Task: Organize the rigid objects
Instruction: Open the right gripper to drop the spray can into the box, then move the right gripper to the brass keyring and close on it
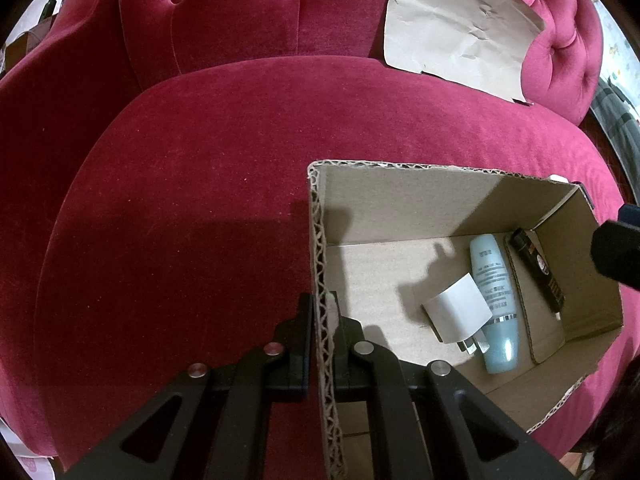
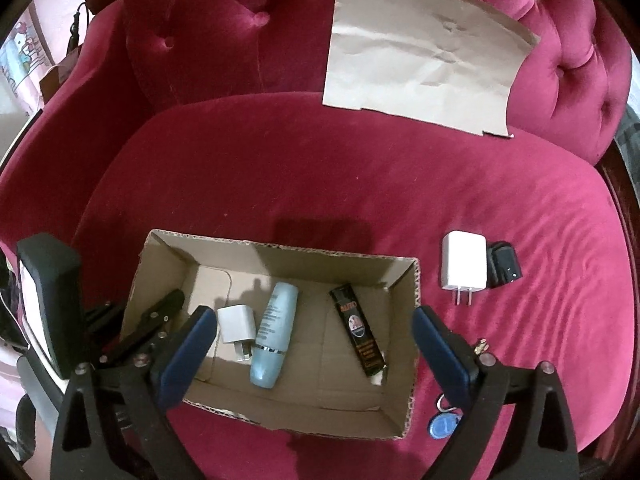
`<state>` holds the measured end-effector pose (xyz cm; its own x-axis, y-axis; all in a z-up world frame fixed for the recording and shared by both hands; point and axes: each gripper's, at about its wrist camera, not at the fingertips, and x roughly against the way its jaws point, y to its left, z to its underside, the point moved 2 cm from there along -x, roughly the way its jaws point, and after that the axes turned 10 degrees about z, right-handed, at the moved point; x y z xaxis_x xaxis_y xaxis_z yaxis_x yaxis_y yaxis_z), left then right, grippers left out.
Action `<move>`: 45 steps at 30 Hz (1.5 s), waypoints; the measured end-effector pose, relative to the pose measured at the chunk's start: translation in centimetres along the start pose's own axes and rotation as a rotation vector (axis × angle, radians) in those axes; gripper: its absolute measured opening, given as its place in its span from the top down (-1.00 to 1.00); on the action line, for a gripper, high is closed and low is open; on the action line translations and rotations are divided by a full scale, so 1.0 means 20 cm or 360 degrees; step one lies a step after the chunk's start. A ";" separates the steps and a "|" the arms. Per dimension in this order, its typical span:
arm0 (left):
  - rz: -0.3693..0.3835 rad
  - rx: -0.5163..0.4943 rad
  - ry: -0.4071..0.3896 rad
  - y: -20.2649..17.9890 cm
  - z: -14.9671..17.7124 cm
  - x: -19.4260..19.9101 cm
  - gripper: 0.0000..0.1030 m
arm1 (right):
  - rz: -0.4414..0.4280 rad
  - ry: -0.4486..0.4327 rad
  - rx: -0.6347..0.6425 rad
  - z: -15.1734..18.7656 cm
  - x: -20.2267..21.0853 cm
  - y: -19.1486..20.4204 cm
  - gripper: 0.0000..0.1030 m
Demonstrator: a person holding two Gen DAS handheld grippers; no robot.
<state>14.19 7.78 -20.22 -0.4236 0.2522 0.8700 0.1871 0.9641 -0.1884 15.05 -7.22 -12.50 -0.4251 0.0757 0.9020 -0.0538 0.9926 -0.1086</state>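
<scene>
Crimson velvet tufted sofa carries everything; a creased sheet of brown paper leans against its backrest.

Open cardboard box sits on the seat cushion, corrugated edges raw, flaps gone or folded. Left tongs are clamped on the box's left wall, one finger outside, one inside.

Inside the box, on its floor:
- pale blue bottle w/ silver band near the cap, lying on its side, approx. center-left
- black slim box w/ orange lettering, lying flat, right of the bottle & apart from it
- small white charger, prongs pointing toward camera, touching the bottle's left side

Right tongs hang over the box w/ jaws spread wide, blue pads, nothing btwn them.

Outside the box, on the cushion to its right: bigger white charger, 2 prongs down, w/ a black adapter just beside it. Near the box's front right corner, a blue key fob on a ring, partly hidden by the right tong finger.
</scene>
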 end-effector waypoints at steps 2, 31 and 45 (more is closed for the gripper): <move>-0.0002 -0.0002 -0.0001 0.00 0.00 0.00 0.89 | 0.0016 -0.0013 0.0001 -0.01 0.02 -0.02 -0.94; -0.0003 -0.0005 0.0000 0.00 0.00 0.01 0.89 | 0.0179 -0.0012 -0.0187 0.04 0.08 -0.53 -0.94; -0.0005 -0.0007 0.0000 0.00 0.00 0.00 0.89 | 0.0237 0.0065 -0.0246 0.22 -0.03 -0.68 -0.94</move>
<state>14.12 7.74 -20.14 -0.4243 0.2495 0.8705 0.1896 0.9645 -0.1840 12.05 -21.15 -13.47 -0.3811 0.2230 0.8973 0.1472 0.9727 -0.1792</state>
